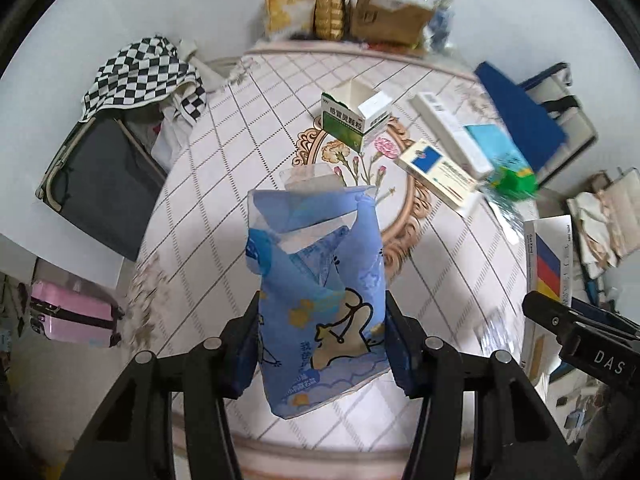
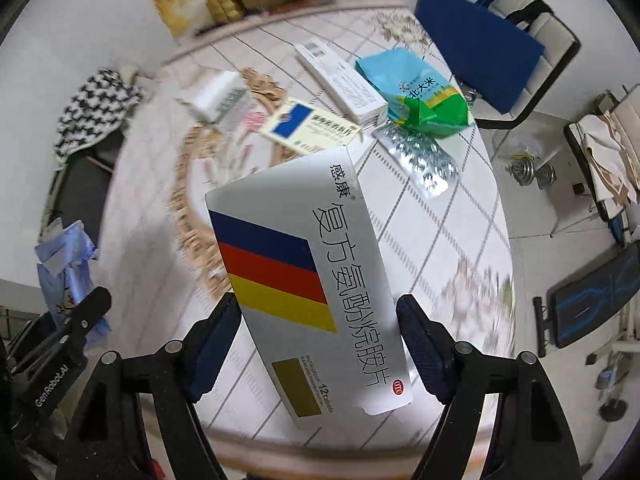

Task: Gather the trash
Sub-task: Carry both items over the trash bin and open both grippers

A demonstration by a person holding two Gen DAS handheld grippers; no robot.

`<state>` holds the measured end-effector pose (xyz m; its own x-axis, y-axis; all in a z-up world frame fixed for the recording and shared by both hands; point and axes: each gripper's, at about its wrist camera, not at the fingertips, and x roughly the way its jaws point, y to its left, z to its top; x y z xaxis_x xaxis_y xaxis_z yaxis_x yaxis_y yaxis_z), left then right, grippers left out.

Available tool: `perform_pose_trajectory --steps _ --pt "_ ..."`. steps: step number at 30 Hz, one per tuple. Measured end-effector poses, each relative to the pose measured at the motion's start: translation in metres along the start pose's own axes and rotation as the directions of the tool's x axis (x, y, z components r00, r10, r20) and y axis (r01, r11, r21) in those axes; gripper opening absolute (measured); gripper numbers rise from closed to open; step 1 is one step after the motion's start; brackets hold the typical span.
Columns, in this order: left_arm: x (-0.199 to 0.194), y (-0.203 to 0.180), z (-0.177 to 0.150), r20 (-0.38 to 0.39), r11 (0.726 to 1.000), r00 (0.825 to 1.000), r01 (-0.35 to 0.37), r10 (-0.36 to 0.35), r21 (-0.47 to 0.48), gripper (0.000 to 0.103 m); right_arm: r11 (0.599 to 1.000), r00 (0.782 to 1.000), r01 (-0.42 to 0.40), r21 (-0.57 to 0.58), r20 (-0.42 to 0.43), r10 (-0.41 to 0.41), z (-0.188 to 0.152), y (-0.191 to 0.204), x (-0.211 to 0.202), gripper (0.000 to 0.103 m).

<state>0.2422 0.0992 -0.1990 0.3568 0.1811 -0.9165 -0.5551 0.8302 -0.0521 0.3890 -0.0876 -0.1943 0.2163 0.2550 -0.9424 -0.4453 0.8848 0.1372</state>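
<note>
carrying two pieces of trash at once seems to be the step in hand: the left tongs (image 1: 320, 344) are clenched on a crumpled blue wrapper (image 1: 316, 280) printed with a cartoon, and the right tongs (image 2: 320, 344) are clenched on a silver medicine box (image 2: 316, 296) with blue, red and yellow stripes, both held above the near part of the bench (image 1: 224, 160). no bin or bag for the trash shows in either view, so my judgement is that the grips should stay firm and level until one is found; the wrapper is soft and pinched low, so it could slip, while the box sits tilted between the pads and could pivot if swung fast. more trash waits on the bench: an opened green and white box (image 1: 352, 120) near the middle, a cream and blue box (image 1: 436, 172) just beside a long white box (image 1: 452, 136), and a teal and green rice bag (image 2: 420, 92) touching that long box at its far end. the right wrist view shows a foil blister sheet (image 2: 416, 156) lying just beside the rice bag clearly, whereas the left view only smears it, and it also shows dumbbells on the floor. the left wrist view alone shows a pink suitcase (image 1: 72, 316) low on the left and a checkered cloth (image 1: 144, 72) draped over a chair.
</note>
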Motion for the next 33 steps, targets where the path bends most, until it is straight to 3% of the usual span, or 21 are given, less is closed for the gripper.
perform_pose_trajectory --steps 3,5,8,11,14,17,21,22,28,30,33 --pt "-0.028 0.019 -0.039 0.010 0.999 0.999 0.043 -0.043 0.016 0.051 1.000 0.999 -0.006 0.025 0.033 0.006 -0.052 0.012 -0.028 0.081" --pt "-0.039 0.033 -0.066 -0.002 0.997 0.997 0.079 -0.079 0.022 0.051 0.997 0.999 -0.024 0.068 0.038 0.022 -0.107 0.018 -0.047 0.081" --pt "-0.048 0.052 -0.118 -0.053 0.994 0.993 0.104 -0.102 0.039 0.051 0.992 0.999 -0.046 0.118 0.028 0.043 -0.167 0.021 -0.047 0.080" --pt "-0.041 0.072 -0.173 -0.159 0.991 0.979 0.135 -0.131 0.011 0.051 0.974 0.992 -0.085 0.209 -0.072 0.102 -0.248 0.018 -0.034 0.080" --pt "-0.016 0.086 -0.226 -0.280 0.987 0.947 0.161 -0.158 -0.013 0.051 0.964 0.977 -0.081 0.252 -0.171 0.127 -0.304 0.019 -0.010 0.080" --pt "0.029 0.093 -0.275 -0.389 0.987 0.908 0.156 -0.156 -0.031 0.051 0.952 0.940 -0.070 0.299 -0.298 0.163 -0.366 0.015 0.032 0.080" --pt "0.112 0.095 -0.327 -0.490 0.984 0.853 0.155 -0.181 -0.092 0.051 0.945 0.896 -0.056 0.323 -0.401 0.190 -0.414 0.006 0.098 0.080" --pt "0.133 0.094 -0.336 -0.502 0.983 0.846 0.150 -0.181 -0.101 0.050 0.943 0.887 -0.049 0.330 -0.419 0.193 -0.427 0.001 0.123 0.080" --pt "0.274 0.093 -0.386 -0.544 0.967 0.801 0.170 -0.248 -0.190 0.052 0.932 0.889 0.026 0.362 -0.435 0.144 -0.471 -0.028 0.268 0.080" --pt "0.310 0.091 -0.398 -0.547 0.962 0.794 0.182 -0.265 -0.202 0.059 0.921 0.885 0.043 0.386 -0.443 0.145 -0.482 -0.037 0.314 0.080" --pt "0.349 0.091 -0.414 -0.557 0.963 0.787 0.181 -0.264 -0.200 0.088 0.908 0.878 0.031 0.418 -0.445 0.175 -0.492 -0.044 0.369 0.080"
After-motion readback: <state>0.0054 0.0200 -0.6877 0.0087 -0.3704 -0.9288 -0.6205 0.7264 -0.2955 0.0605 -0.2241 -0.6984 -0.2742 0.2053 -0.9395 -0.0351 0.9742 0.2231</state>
